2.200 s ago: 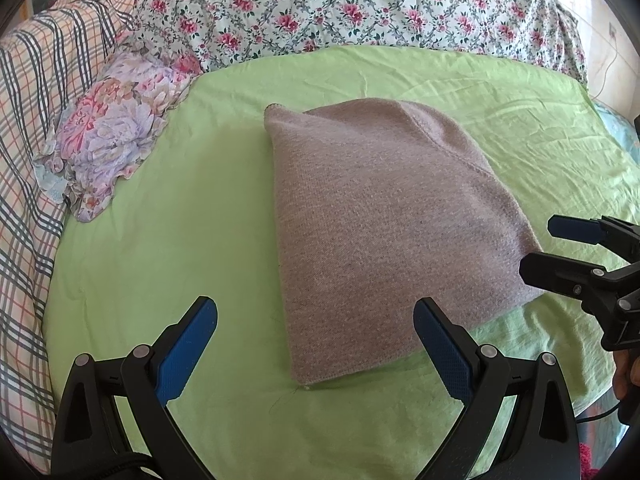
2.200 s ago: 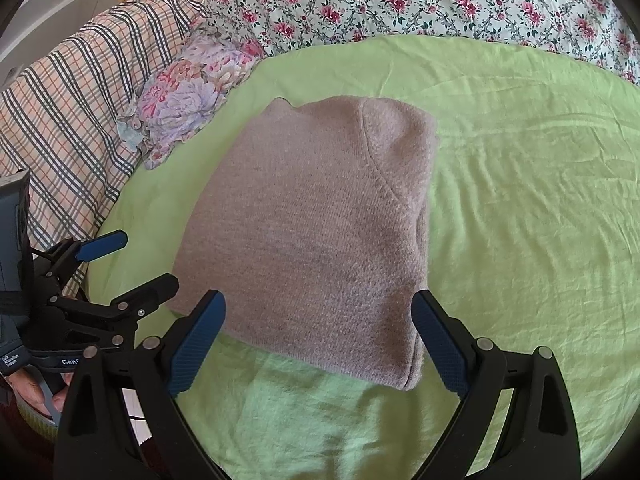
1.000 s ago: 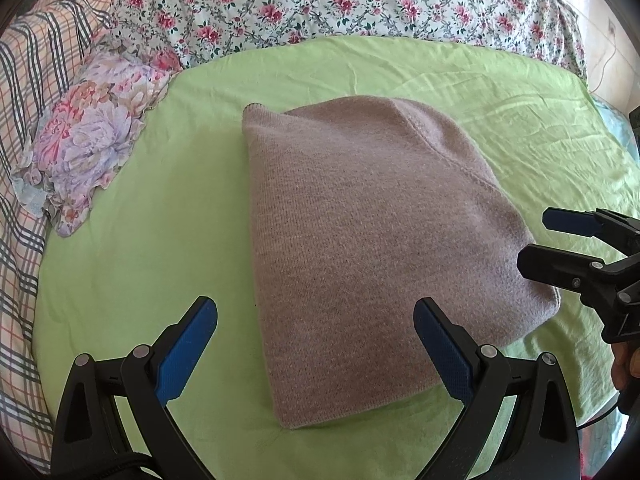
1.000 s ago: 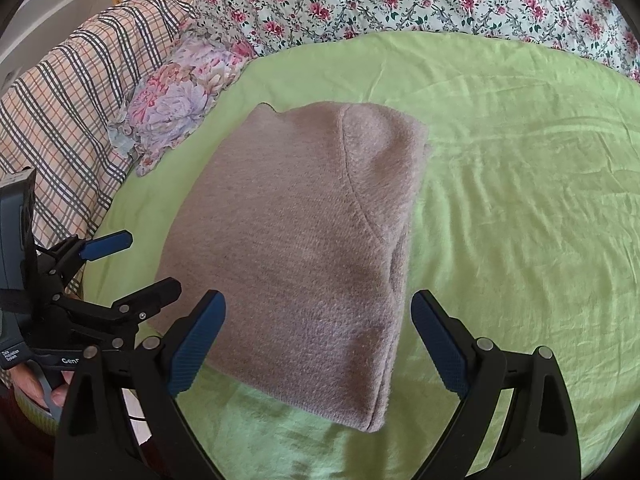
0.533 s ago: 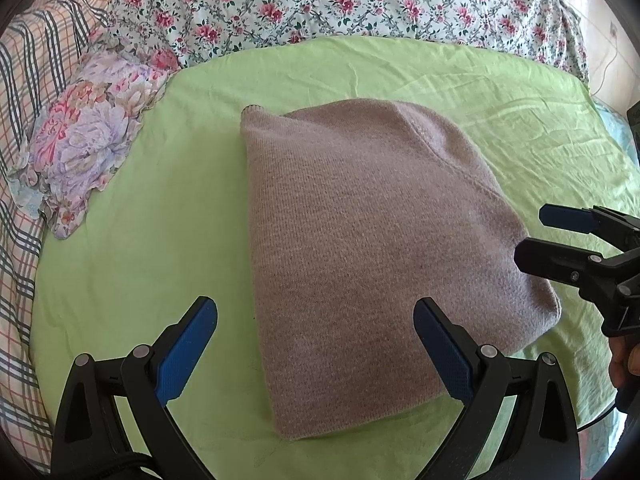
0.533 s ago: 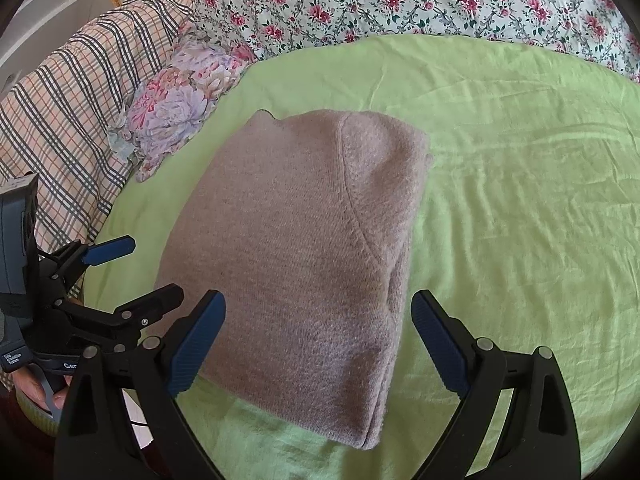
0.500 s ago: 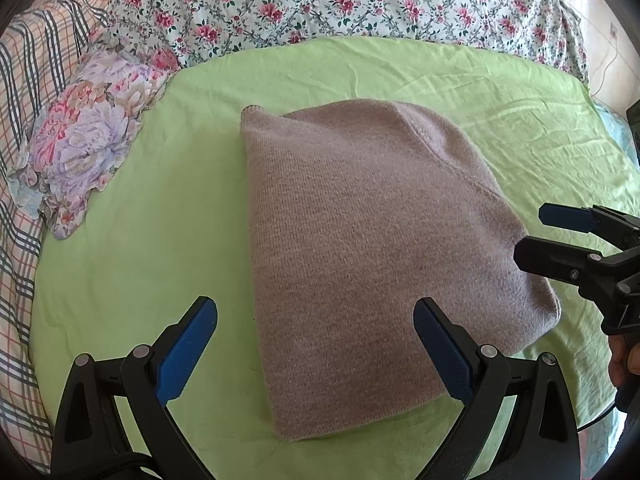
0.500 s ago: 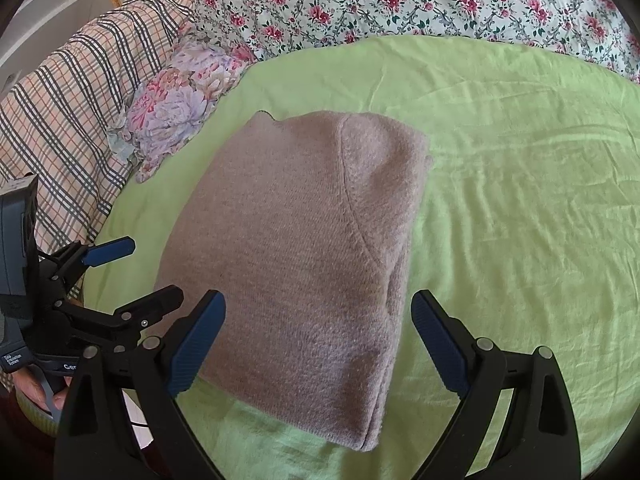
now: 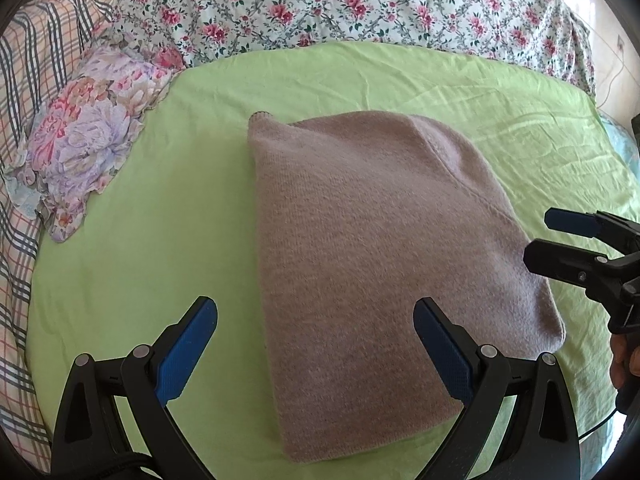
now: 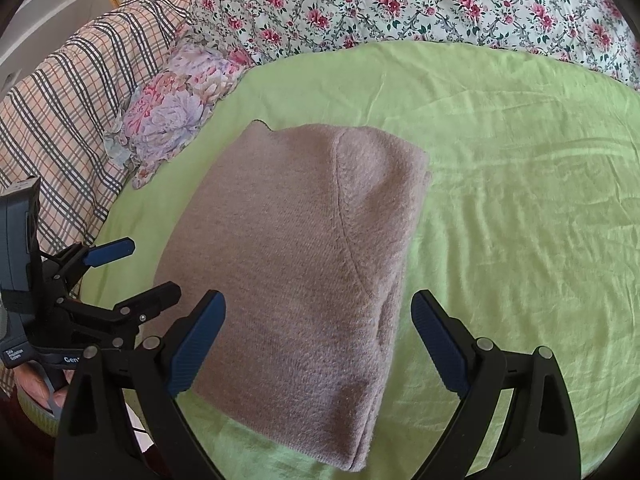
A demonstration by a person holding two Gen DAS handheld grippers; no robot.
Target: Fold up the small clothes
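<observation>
Lying folded at frame centre, the sweater (image 9: 372, 264) could be unfolded — if snagged by either spread, empty gripper (image 9: 316, 344) (image 10: 318, 334).

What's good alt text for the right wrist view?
A folded mauve knit garment lies flat on a light green sheet, with the open right gripper hovering over its near edge, holding nothing. The left gripper, also open, shows at the left; floral bedding and a plaid blanket lie behind.
</observation>
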